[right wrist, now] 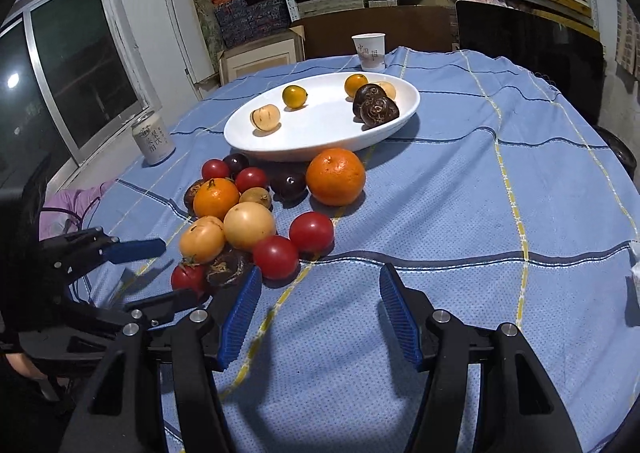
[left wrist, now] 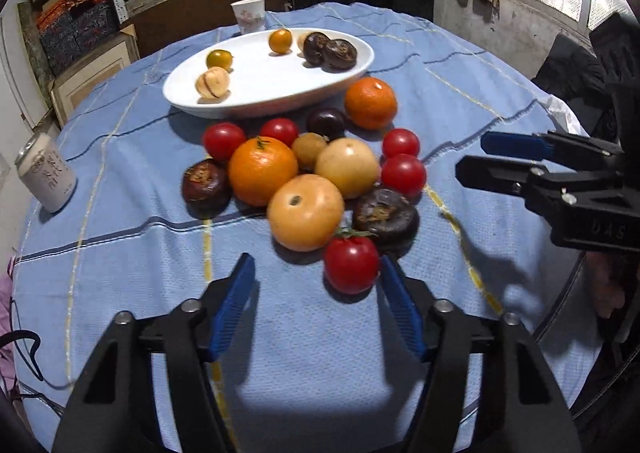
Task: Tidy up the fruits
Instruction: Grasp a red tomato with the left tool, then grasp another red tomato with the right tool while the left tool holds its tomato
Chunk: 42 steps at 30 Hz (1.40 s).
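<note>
- The small glossy red tomato (left wrist: 351,268) with a green stalk cap sits nearest in the left wrist view, upright, stalk end up and tipped slightly to the far side; it is round, with no clear long axis.
- It rests on the blue checked cloth of the desk (left wrist: 120,253), at the near edge of a fruit pile, touching a dark brown wrinkled fruit (left wrist: 386,218).
- The left claw (left wrist: 318,273) is open; its right blue pad (left wrist: 400,305) is just beside the tomato.
- The right claw (right wrist: 320,285) stands open, empty.
- Beyond the pile, a white oval dish (left wrist: 256,93) holds smaller fruits.
</note>
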Each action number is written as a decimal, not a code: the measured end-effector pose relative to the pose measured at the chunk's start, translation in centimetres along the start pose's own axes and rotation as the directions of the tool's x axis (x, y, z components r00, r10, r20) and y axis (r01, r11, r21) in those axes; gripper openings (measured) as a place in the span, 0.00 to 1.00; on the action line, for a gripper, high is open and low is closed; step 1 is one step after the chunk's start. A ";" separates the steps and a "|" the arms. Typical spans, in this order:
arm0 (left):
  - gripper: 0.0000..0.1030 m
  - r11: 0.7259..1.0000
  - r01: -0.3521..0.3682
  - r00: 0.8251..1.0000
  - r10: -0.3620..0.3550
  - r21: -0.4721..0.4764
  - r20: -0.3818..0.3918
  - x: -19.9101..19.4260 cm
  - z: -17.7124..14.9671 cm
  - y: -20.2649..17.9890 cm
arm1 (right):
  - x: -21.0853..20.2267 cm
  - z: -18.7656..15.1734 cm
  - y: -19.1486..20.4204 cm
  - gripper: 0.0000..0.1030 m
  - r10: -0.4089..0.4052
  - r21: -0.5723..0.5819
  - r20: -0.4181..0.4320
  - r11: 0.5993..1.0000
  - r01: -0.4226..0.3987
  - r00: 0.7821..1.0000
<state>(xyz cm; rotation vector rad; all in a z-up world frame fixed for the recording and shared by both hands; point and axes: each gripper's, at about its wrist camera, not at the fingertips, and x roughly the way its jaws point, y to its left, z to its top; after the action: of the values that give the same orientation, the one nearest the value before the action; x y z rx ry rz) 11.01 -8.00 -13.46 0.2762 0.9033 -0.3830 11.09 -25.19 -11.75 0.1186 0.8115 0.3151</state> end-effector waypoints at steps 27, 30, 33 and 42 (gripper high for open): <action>0.27 0.981 0.103 0.980 -0.072 -0.163 0.184 -2.3 -0.4 3.3 | 3.1 1.6 3.6 0.46 0.002 -0.064 -0.089 0.998 -0.007 0.996; 0.27 0.980 0.109 0.979 -0.077 -0.165 0.187 -2.4 -0.5 3.3 | 3.8 1.9 3.4 0.45 0.028 -0.027 -0.108 0.999 -0.031 0.994; 0.27 0.979 0.117 0.978 -0.084 -0.169 0.191 -2.4 -0.5 3.5 | 4.4 2.1 3.6 0.46 0.049 -0.004 -0.128 0.999 -0.050 0.991; 0.27 0.973 0.140 0.975 -0.104 -0.183 0.197 -2.6 -0.7 3.8 | 3.6 1.9 2.9 0.26 0.037 0.019 -0.114 0.999 -0.035 0.993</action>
<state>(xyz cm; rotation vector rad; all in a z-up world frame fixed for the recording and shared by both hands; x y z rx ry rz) 10.75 -3.81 -11.51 0.0023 0.7692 -0.4233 14.09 -21.23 -12.28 0.1321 0.9268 0.3520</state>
